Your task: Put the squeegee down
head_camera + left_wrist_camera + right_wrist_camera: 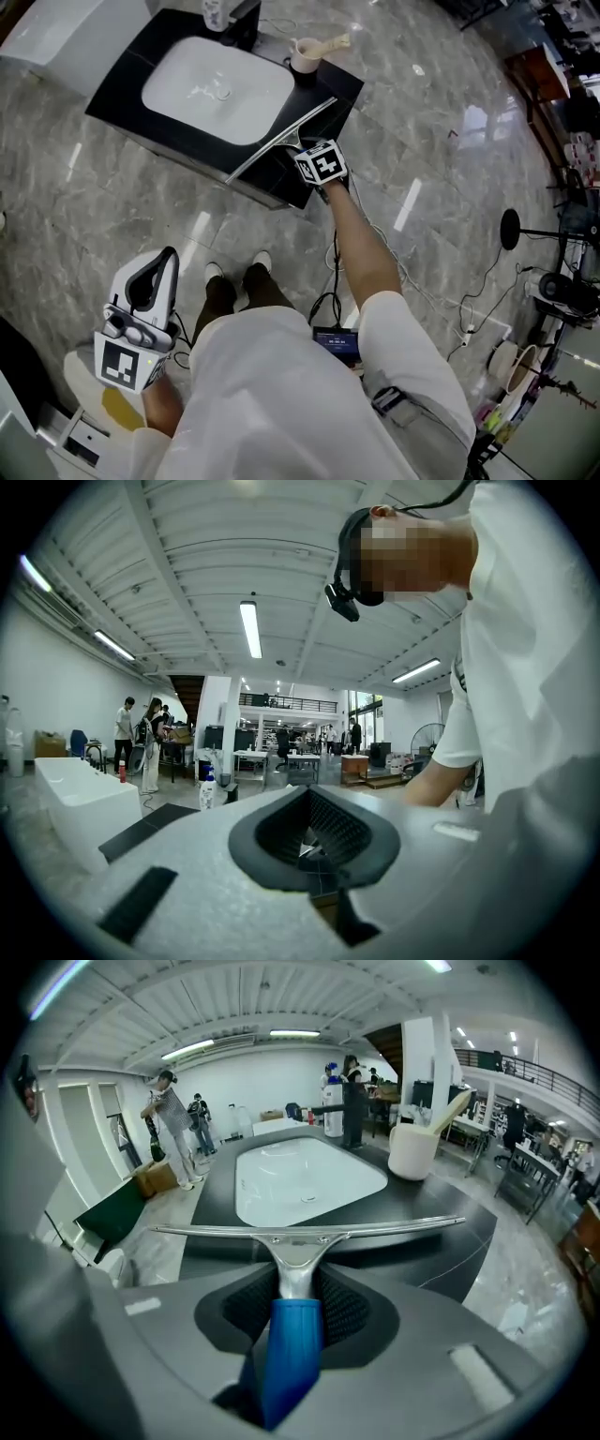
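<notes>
Nearest the person, low at their left side and well clear of the black countertop [339, 86], the left gripper [161, 267] is held with its tips pointing up. In the left gripper view [314, 841] its ribbed pads are drawn together with nothing between them, and the room's ceiling fills the background. The person's shoes [234, 272] stand on the marble floor [112, 216], just short of the countertop's near edge. The right arm reaches forward to the near right corner of the countertop, where the right gripper [302, 152] is clenched on the squeegee [281, 136]. In the right gripper view [295, 1302] the blue handle [292, 1354] runs up between the two pads and the metal neck rises out of them. The squeegee's long metal blade [309, 1232] stretches crosswise over the strip of countertop [441, 1208] between the near edge and the white sink basin [217, 89]. Its ends point toward the near edge on the left and the right edge. Whether the blade touches the surface cannot be told. Beyond it the sink basin [305, 1180] fills the middle of the top. A pale cup [305, 54] with a light-coloured tool leaning in it stands at the far right corner, also seen in the right gripper view [412, 1152]. A bottle [216, 11] stands at the far edge behind the basin.
</notes>
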Demonstrator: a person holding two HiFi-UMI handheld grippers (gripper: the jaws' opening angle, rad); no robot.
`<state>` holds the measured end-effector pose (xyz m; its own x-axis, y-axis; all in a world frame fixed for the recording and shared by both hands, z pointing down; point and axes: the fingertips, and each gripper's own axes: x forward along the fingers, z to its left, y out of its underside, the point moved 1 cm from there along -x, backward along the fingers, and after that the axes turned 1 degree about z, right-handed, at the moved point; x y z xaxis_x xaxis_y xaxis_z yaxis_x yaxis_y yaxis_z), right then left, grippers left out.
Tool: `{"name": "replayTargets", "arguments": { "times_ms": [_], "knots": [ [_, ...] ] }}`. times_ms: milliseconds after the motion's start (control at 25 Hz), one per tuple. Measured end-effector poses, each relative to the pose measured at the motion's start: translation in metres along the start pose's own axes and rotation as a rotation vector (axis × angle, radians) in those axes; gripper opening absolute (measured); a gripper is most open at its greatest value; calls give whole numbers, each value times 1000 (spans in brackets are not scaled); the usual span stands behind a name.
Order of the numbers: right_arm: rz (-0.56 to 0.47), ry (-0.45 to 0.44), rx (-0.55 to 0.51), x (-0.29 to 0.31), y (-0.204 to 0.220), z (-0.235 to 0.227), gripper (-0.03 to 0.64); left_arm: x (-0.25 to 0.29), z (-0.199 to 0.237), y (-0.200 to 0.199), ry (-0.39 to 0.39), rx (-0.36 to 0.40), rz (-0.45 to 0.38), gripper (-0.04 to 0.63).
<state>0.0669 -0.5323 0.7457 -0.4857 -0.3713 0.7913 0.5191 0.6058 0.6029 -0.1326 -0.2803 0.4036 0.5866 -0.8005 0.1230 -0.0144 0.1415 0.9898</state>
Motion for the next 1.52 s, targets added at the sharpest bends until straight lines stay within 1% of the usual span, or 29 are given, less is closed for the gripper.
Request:
{"name": "replayTargets", "arguments": {
  "times_ms": [160, 320, 440, 480, 560, 600, 680, 760, 840, 960, 1040, 1120, 1200, 1320, 1400, 1520],
  "knots": [
    [62, 14, 28, 16, 14, -3, 137, 2, -4, -2, -6, 7, 10, 0],
    [61, 23, 38, 18, 15, -3, 136, 3, -5, -6, -5, 14, 6, 0],
    [64, 32, 39, 18, 15, -3, 141, 4, -7, -5, 11, 16, 0, 0],
    [53, 39, 44, 17, 15, -3, 153, 5, -7, -4, 16, 16, -1, 0],
    [12, 61, 55, 13, 12, -4, 199, 8, -8, -4, 26, 14, -3, 0],
    [-18, 76, 58, 8, 9, -5, 236, 9, -8, -3, 32, 13, -5, 1],
    [-108, 110, 63, -9, 0, -4, 226, 12, -8, -4, 44, 11, -13, 0],
    [-229, 138, 49, -39, -15, 5, 197, 16, -8, -6, 54, 10, -21, 0],
    [-348, 145, 1, -77, -31, 27, 183, 22, -7, -7, 75, 21, -35, 0],
    [-513, 128, -63, -146, -54, 74, 174, 30, -6, -6, 100, 21, -32, 0],
    [-626, 120, -74, -197, -70, 104, 170, 36, -7, -9, 113, 15, -35, 0],
    [-738, 124, -77, -247, -85, 128, 153, 41, -8, -13, 128, 12, -35, 0],
    [-829, 136, -85, -290, -98, 146, 133, 45, -11, -16, 145, 14, -43, 0],
    [-915, 139, -94, -334, -110, 165, 106, 47, -15, -18, 164, 15, -49, 0],
    [-947, 136, -100, -352, -117, 172, 97, 47, -17, -21, 173, 18, -53, 0],
    [-991, 148, -112, -372, -126, 179, 66, 47, -17, -25, 179, 20, -72, 0]
  ]
}}
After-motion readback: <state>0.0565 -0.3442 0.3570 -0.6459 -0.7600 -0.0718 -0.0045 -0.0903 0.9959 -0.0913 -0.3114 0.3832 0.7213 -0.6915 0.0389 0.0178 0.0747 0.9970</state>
